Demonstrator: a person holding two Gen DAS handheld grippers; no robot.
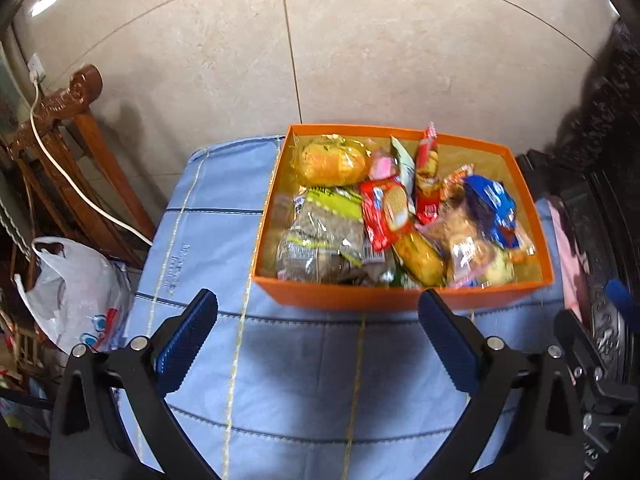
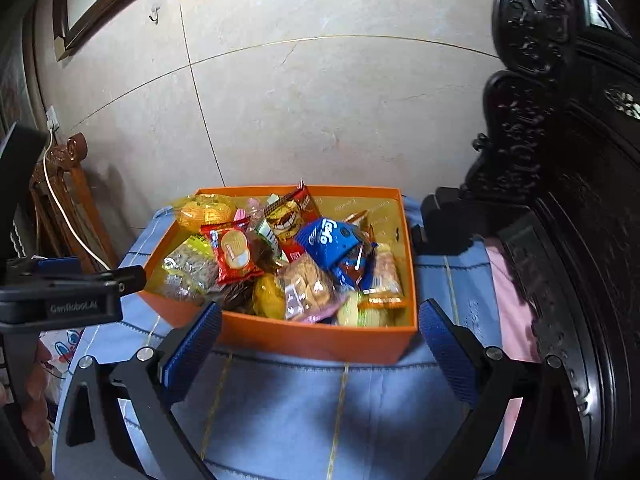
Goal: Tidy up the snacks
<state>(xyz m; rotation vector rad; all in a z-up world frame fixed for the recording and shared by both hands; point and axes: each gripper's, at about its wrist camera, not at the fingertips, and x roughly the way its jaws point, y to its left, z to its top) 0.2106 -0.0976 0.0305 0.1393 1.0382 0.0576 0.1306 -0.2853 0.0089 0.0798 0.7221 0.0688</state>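
An orange box [image 1: 360, 298] [image 2: 312, 340] stands on a blue cloth, heaped with several snack packs. Among them are a red biscuit pack [image 1: 386, 212] [image 2: 234, 250], a blue cookie pack [image 1: 494, 204] [image 2: 332, 242], a yellow bun [image 1: 332, 162] [image 2: 206, 210] and a clear pack of seeds [image 1: 320, 240] [image 2: 188, 266]. My left gripper [image 1: 318, 338] hovers open over the cloth, short of the box's near wall, with nothing between its fingers. My right gripper [image 2: 320, 344] is open too, its fingers spread to either side of the box's near wall without touching it.
The blue cloth [image 1: 304, 392] [image 2: 304, 412] covers the table. A white plastic bag [image 1: 76, 292] and a carved brown wooden chair [image 1: 68, 152] stand at the left. Dark carved furniture [image 2: 560, 200] rises close on the right. A tiled wall [image 1: 360, 60] is behind the box.
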